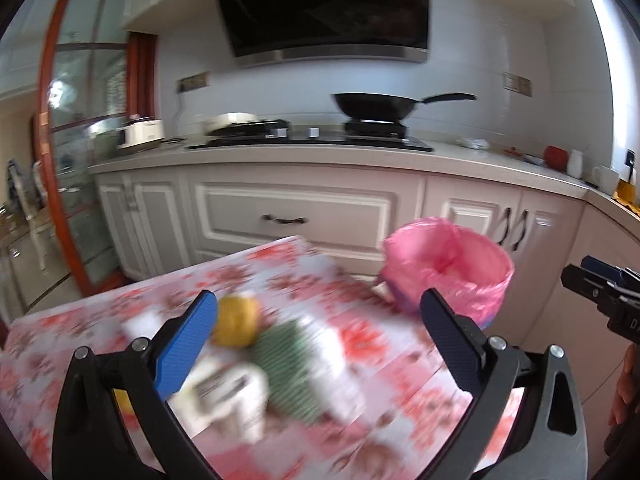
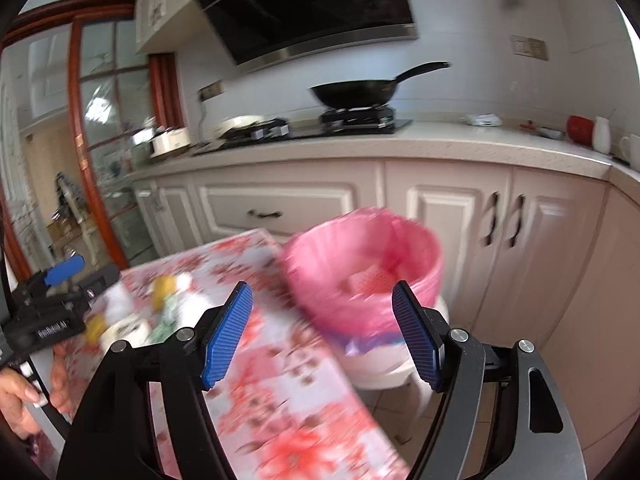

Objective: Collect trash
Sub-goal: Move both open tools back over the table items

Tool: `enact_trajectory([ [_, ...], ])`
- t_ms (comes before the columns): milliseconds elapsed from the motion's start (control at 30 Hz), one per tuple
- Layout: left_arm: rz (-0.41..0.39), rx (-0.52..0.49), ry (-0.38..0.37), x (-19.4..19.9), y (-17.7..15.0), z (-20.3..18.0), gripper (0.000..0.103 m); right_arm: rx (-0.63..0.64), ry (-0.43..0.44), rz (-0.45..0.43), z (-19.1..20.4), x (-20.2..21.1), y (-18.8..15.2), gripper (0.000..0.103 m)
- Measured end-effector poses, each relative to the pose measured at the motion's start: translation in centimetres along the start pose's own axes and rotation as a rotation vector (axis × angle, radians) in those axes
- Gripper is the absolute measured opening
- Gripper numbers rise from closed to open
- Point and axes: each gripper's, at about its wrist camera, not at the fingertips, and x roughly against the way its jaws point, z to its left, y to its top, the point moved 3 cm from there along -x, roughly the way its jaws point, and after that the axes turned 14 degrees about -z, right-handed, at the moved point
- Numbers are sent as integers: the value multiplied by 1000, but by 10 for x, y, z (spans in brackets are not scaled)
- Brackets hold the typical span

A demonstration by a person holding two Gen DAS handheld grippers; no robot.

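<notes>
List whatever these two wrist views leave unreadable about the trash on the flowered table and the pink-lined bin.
- Trash pile, left wrist view: motion blur; only a yellow lump and a green striped piece can be told apart.
- Pink-lined bin, right wrist view: blur and the bag's rim hide its contents.
- Bin base, left wrist view: hidden behind the open left gripper.

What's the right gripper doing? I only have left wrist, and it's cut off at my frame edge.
Observer: The right gripper is open, with nothing between its blue pads.
Operator: Is the bin on the table?
Observer: No. The pink-lined bin stands on the floor tiles beside the table; its white base shows below the bag.
Operator: Anything in it?
Observer: One pinkish dotted piece lies inside the bag, too blurred to name.
</notes>
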Motion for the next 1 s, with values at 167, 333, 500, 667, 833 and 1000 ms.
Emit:
enact_trajectory([
  [167,19,43,110,53,-20,51,98,22,87,34,39,11,-17,69],
  [333,47,90,172,95,-41,88,98,58,161,63,79,13,-28,69],
  [500,54,77,209,110,-53,108,98,109,210,81,109,11,-35,69],
  [667,72,104,241,104,-64,125,98,126,234,119,131,-2,-47,69],
  [833,87,98,272,87,-74,141,98,124,268,116,156,-18,-61,67],
  [1000,118,67,289,69,-84,155,98,116,310,193,182,-52,-84,56],
])
